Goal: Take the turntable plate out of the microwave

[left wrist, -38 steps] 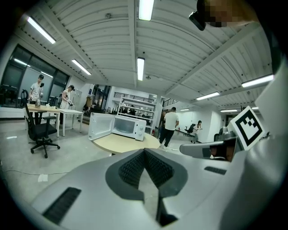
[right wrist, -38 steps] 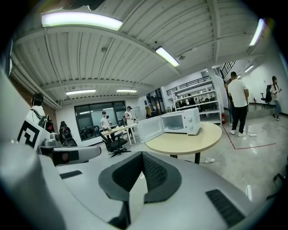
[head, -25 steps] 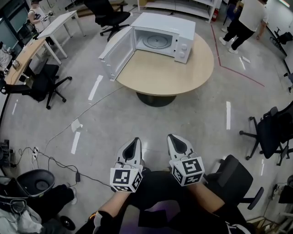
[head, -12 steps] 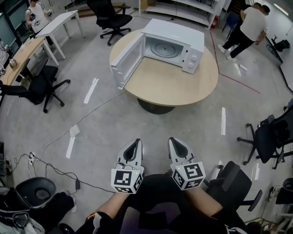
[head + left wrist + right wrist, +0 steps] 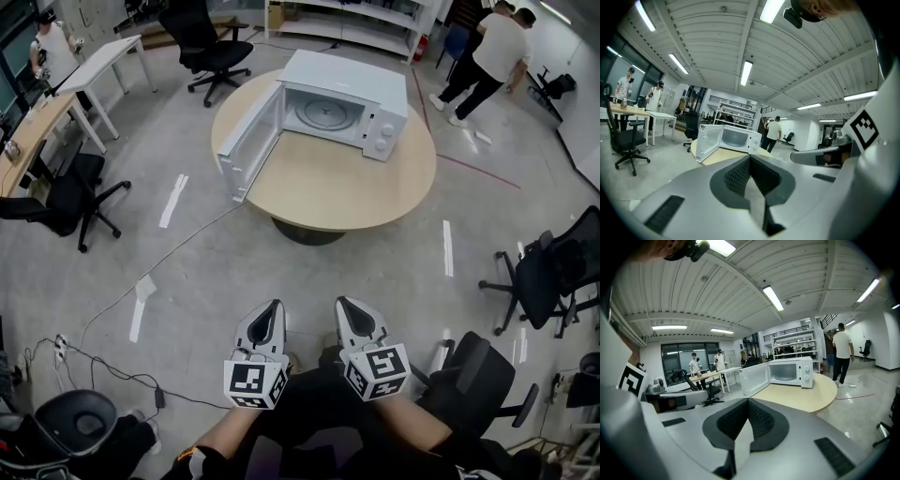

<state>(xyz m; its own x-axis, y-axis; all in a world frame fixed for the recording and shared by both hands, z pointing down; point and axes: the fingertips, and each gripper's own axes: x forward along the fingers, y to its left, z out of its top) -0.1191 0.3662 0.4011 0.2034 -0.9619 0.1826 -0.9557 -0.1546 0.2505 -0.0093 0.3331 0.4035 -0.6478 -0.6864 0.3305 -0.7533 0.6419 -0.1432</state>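
A white microwave [image 5: 349, 94] stands on a round wooden table [image 5: 328, 187] far ahead, its door [image 5: 249, 141] swung open to the left. The glass turntable plate [image 5: 321, 111] lies inside the cavity. My left gripper [image 5: 273, 306] and right gripper [image 5: 343, 303] are side by side low in the head view, well short of the table, both shut and empty. The left gripper view looks past the left gripper [image 5: 750, 157] at the microwave [image 5: 737, 138]. From the right gripper [image 5: 748, 401] the microwave [image 5: 793, 371] and its door [image 5: 755, 378] show.
Bare floor with tape marks and a cable [image 5: 112, 361] lies between me and the table. A black chair [image 5: 478, 370] is close on my right, another chair [image 5: 539, 272] farther right, a dark bin [image 5: 80, 422] at lower left. Desks [image 5: 66, 94] stand at left; people [image 5: 483, 52] stand beyond the table.
Both grippers have moved forward together over the floor, and the table with the microwave now sits slightly nearer in the head view. The jaws look the same.
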